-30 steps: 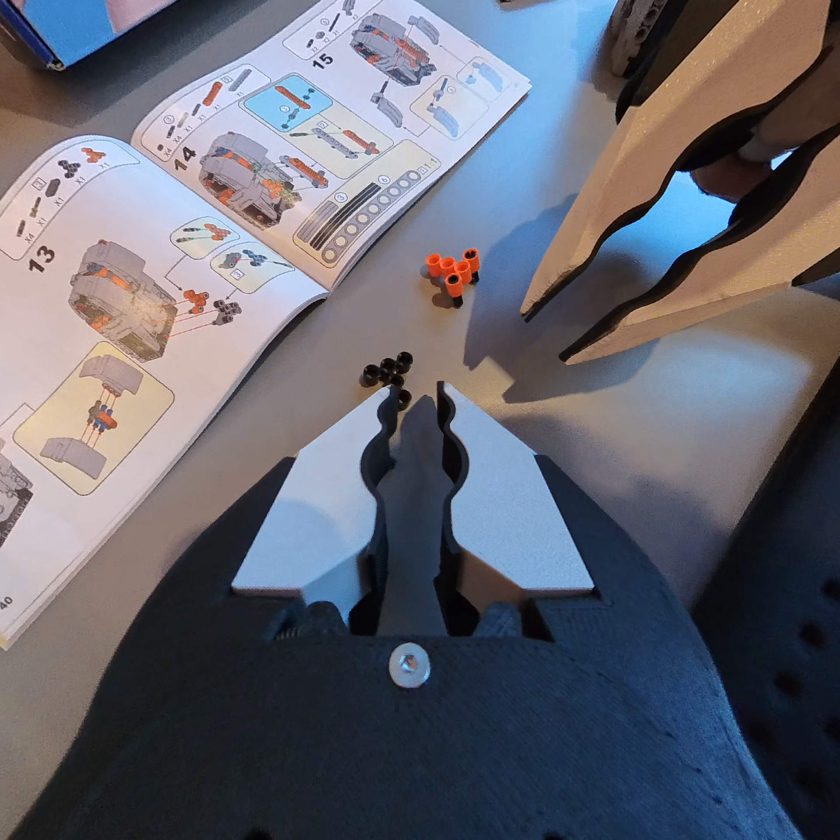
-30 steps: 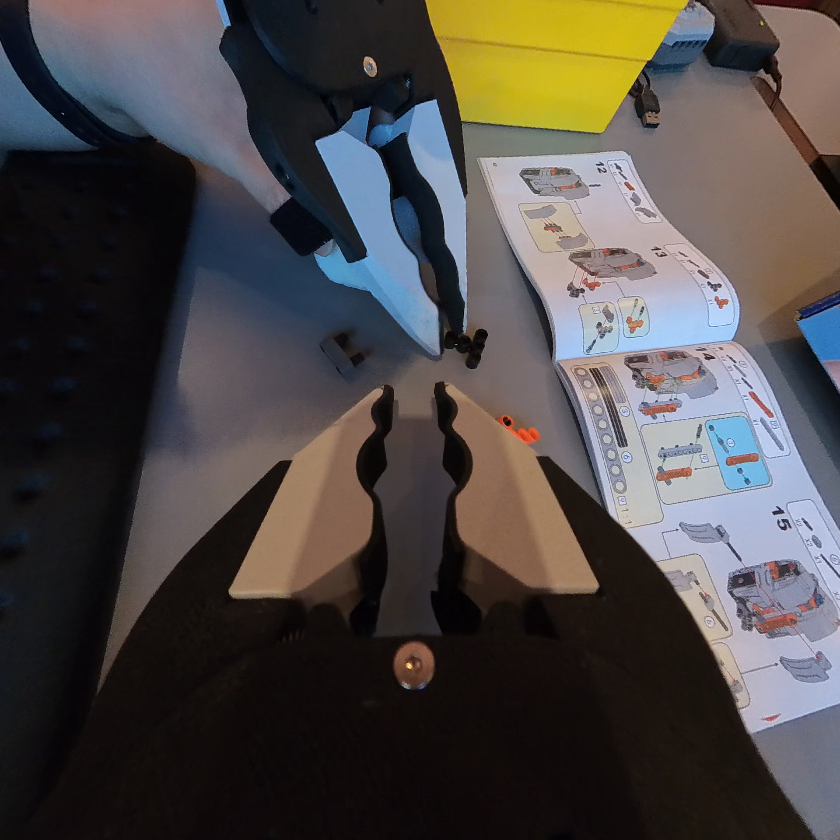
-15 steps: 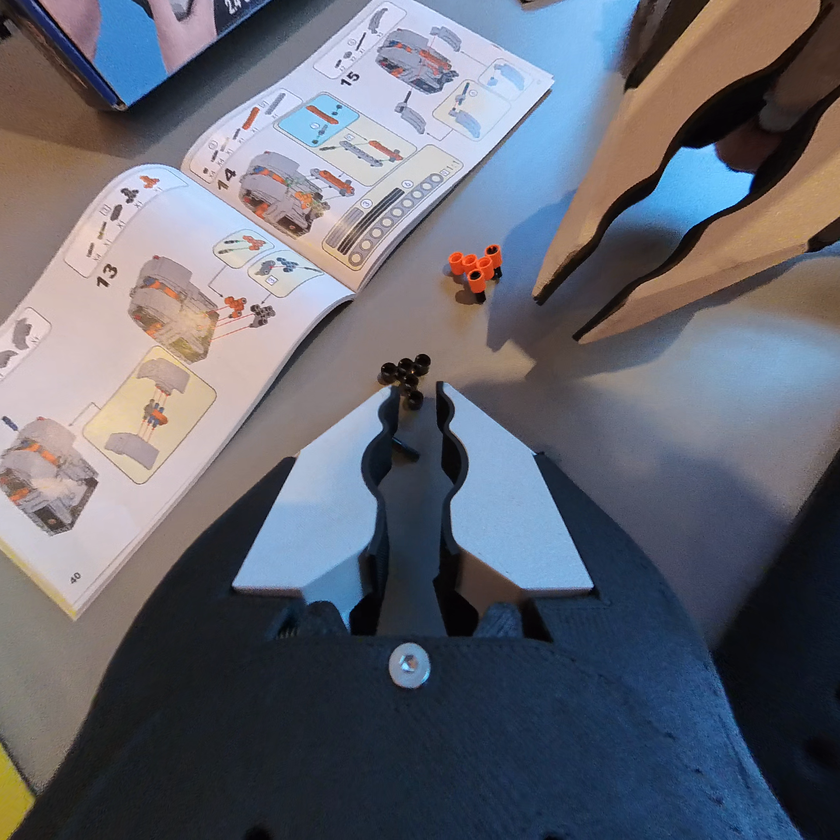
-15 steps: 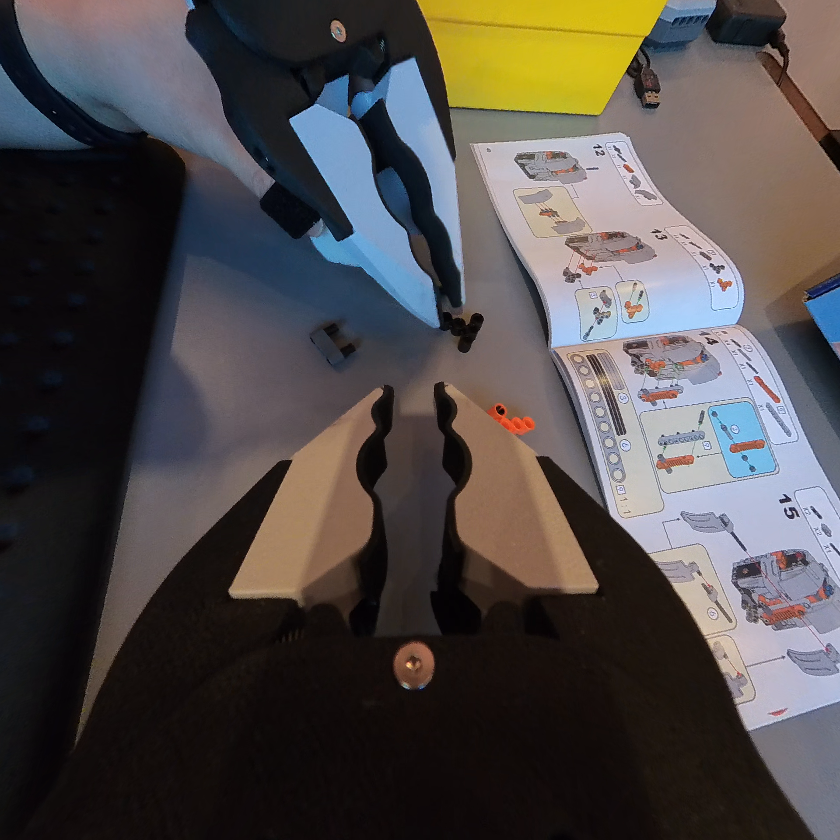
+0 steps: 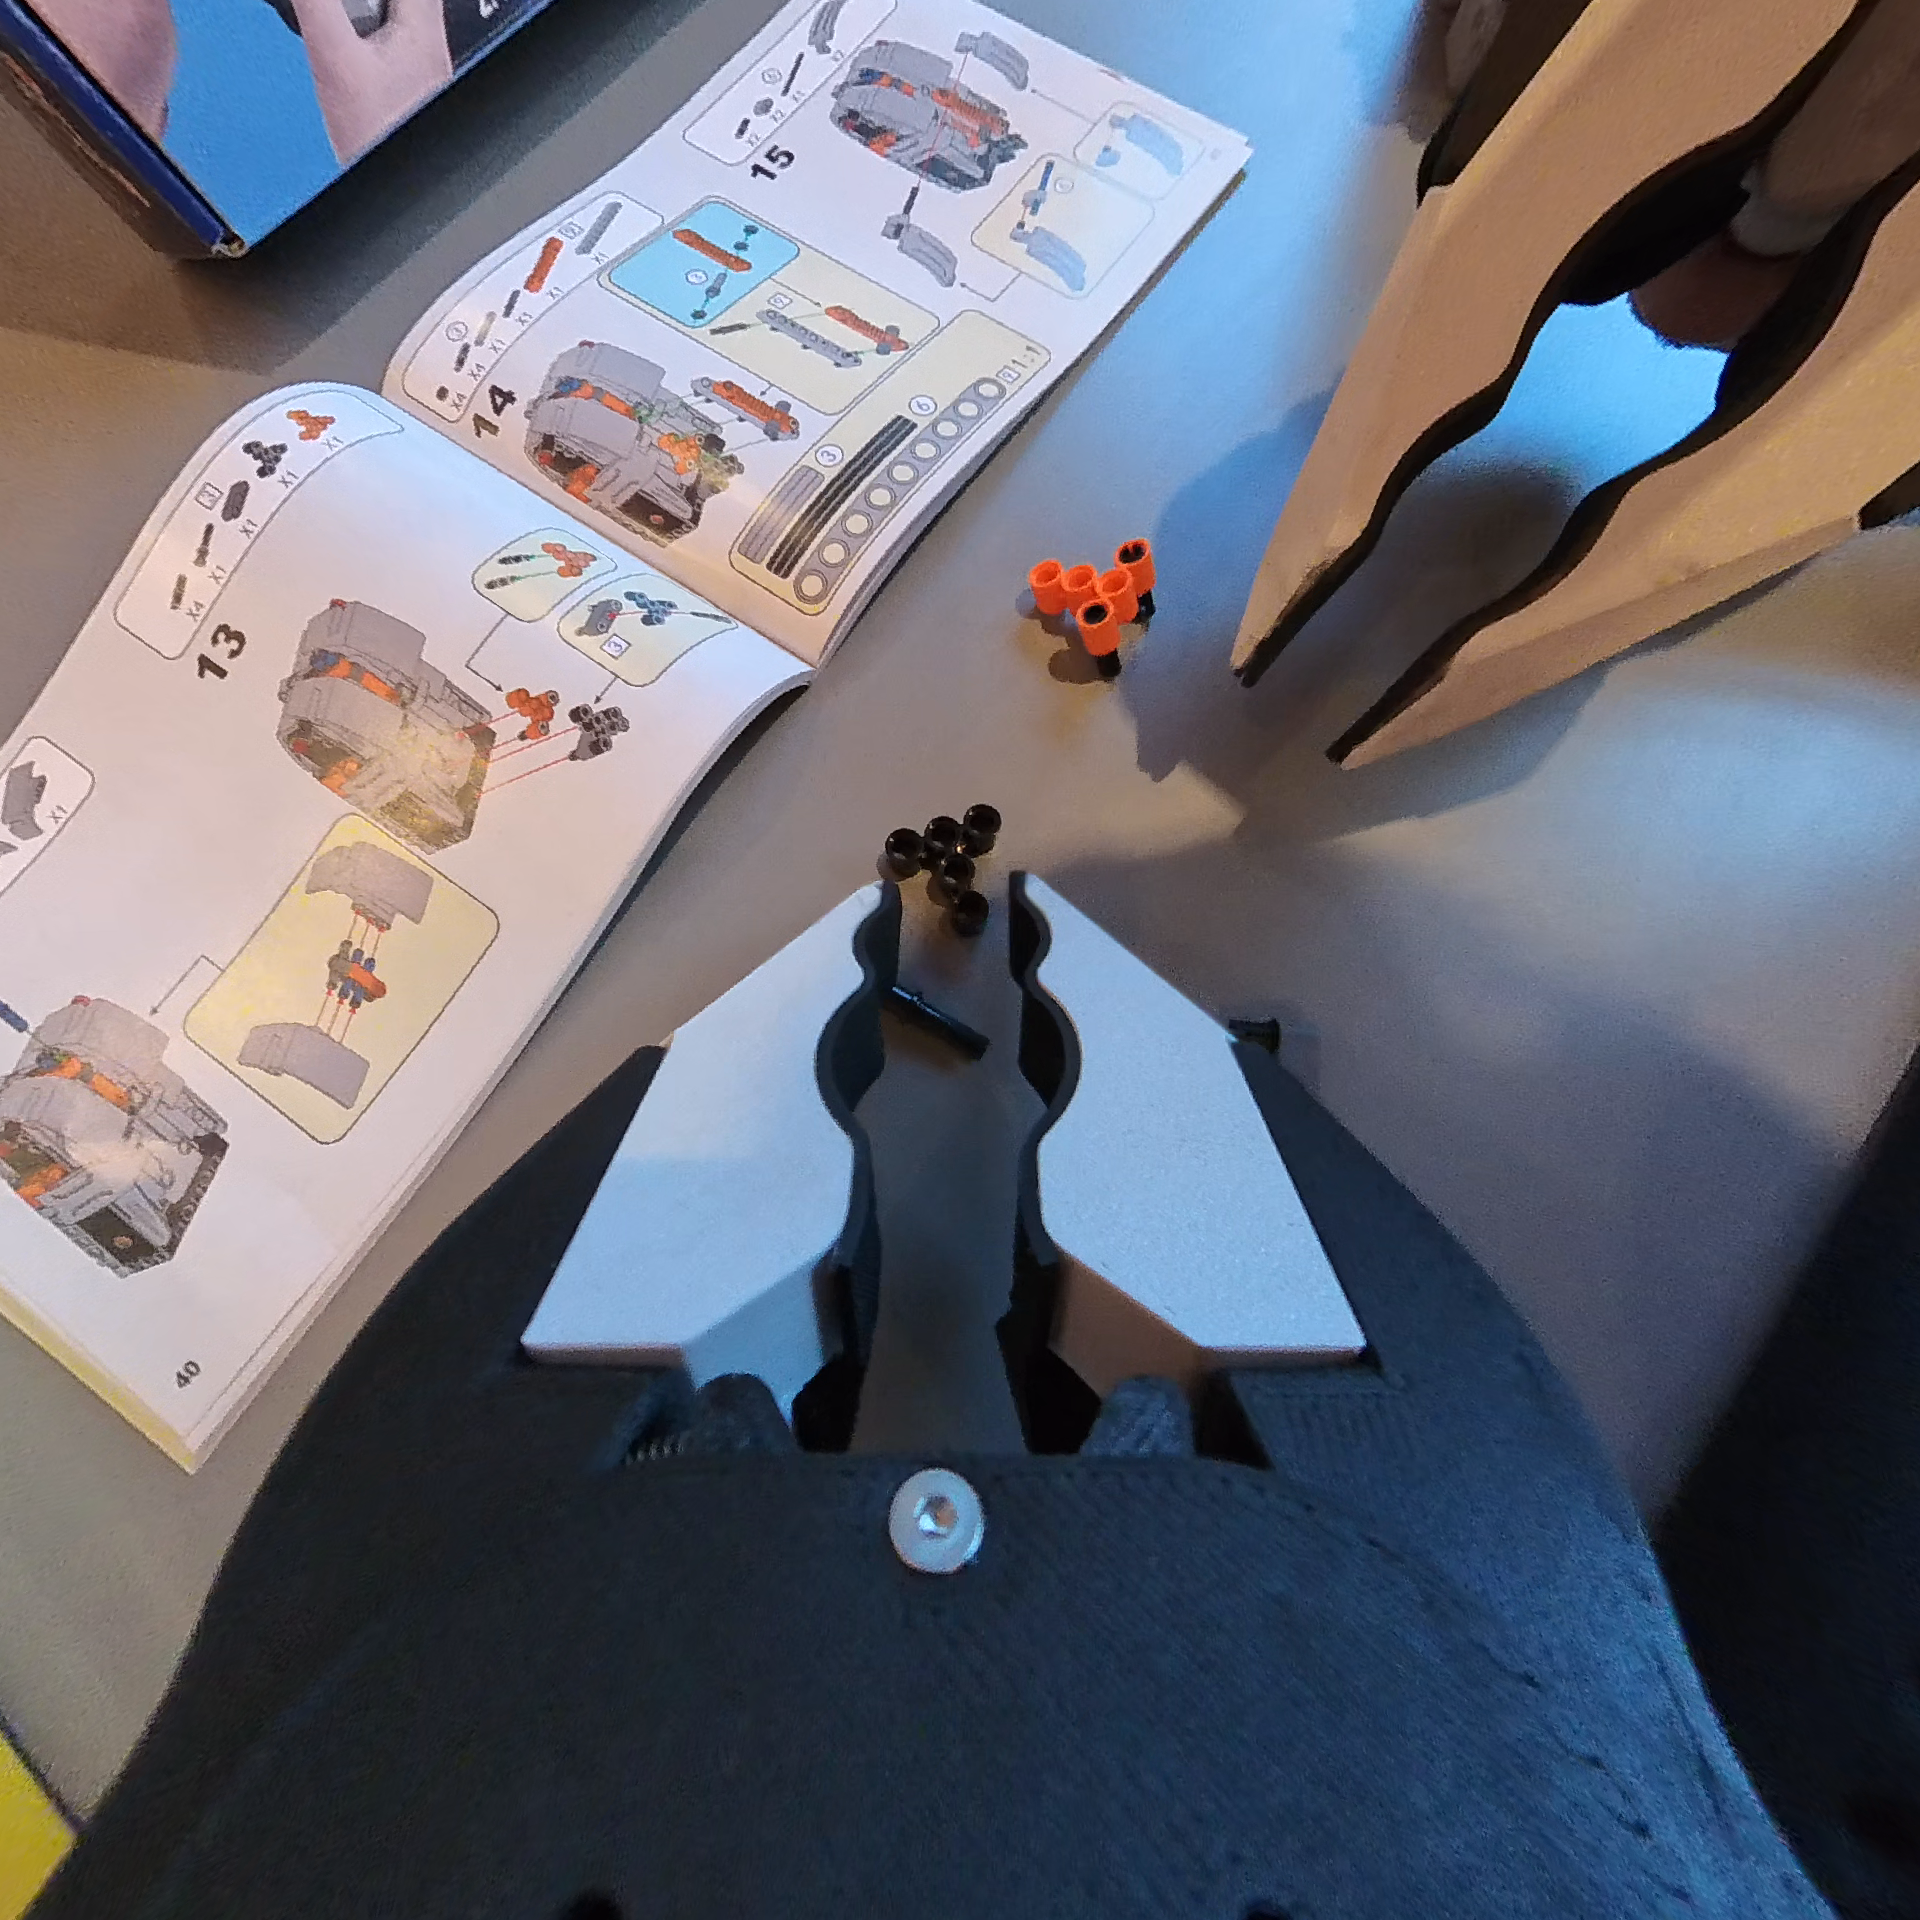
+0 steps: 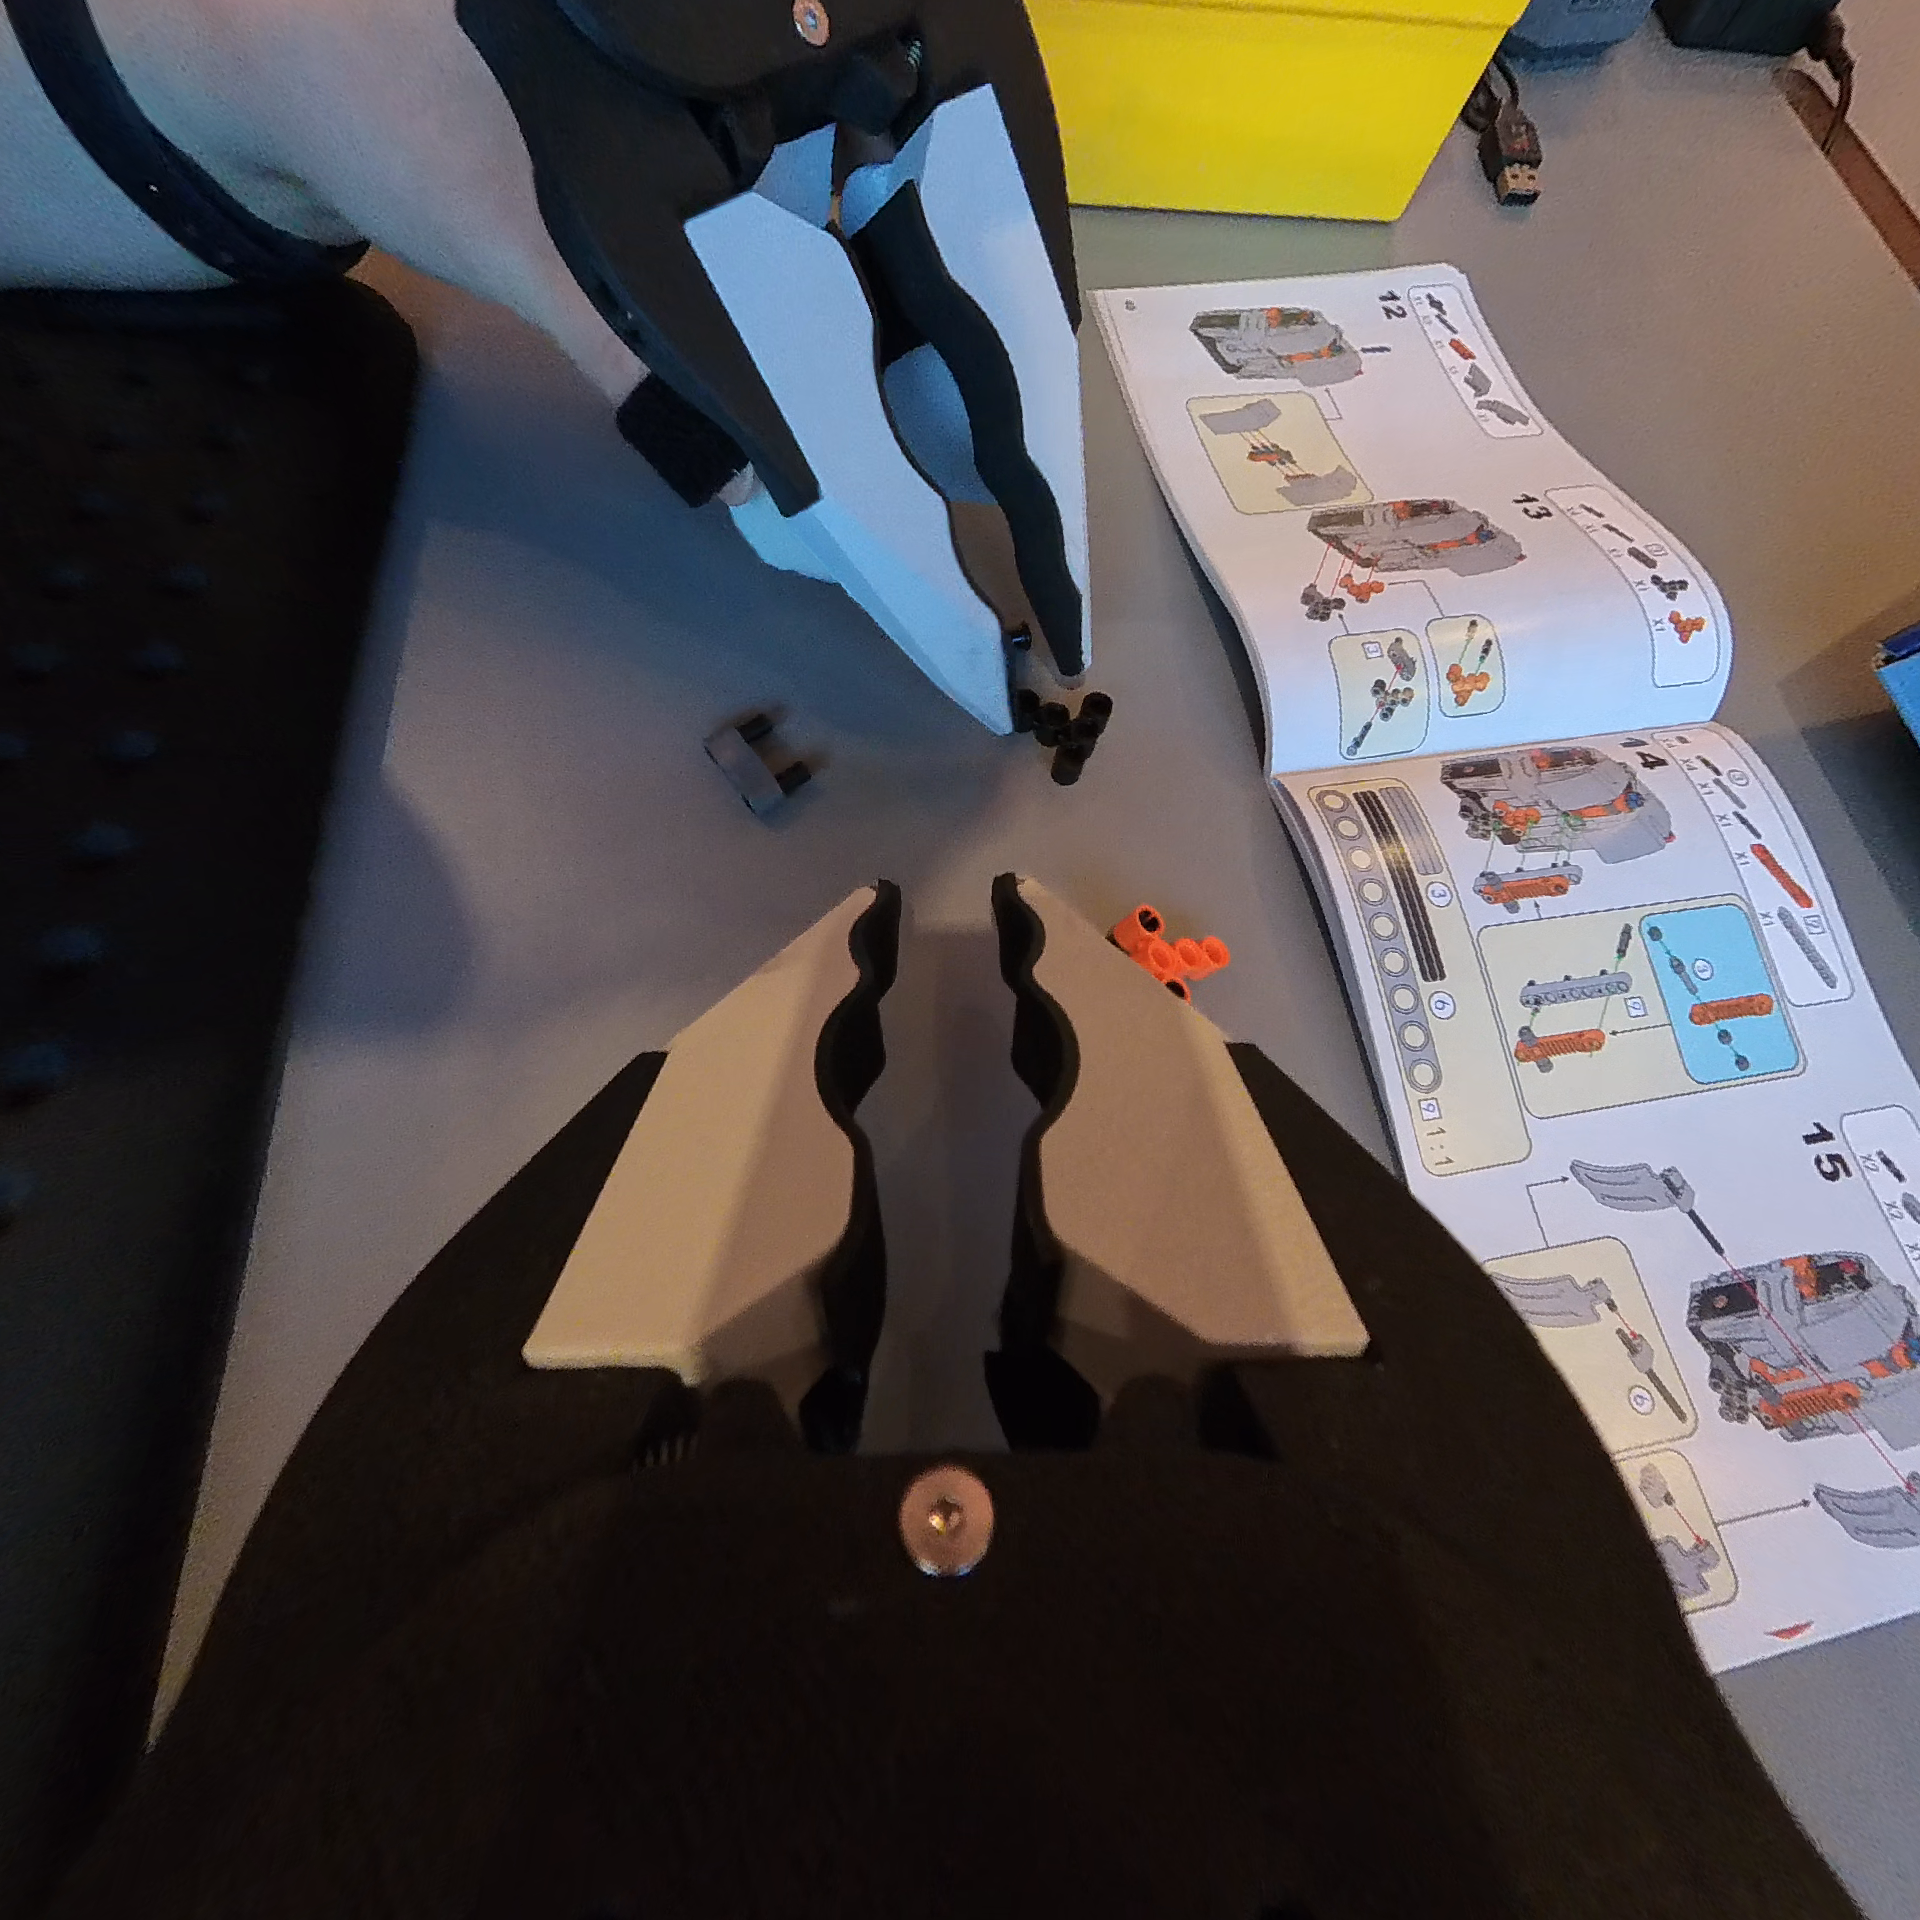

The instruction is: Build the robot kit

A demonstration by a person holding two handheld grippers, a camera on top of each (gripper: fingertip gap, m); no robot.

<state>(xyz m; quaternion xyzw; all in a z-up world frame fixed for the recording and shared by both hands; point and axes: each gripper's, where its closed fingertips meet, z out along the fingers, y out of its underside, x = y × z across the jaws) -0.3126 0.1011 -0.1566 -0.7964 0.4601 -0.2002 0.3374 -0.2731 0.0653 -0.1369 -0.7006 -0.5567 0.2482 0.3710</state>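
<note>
Left wrist view: we see left gripper [image 5: 951, 894] parted, empty, tips astride black connector [image 5: 945, 858], black pin [image 5: 933, 1018] between its fingers | right gripper [image 6: 943, 902] parted, empty, beside orange connector [image 6: 1169, 951] | both pieces loose on table [image 5: 1455, 1039], booklet [image 5: 499, 623] open nearby

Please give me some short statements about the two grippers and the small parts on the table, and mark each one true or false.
1. The left gripper is open. True.
2. The black connector piece lies at the left gripper's tips. True.
3. The right gripper holds the orange connector piece. False: it is open and empty; the piece lies on the table.
4. The instruction booklet is closed. False: it lies open.
5. A small grey piece lies on the table. True.
</note>
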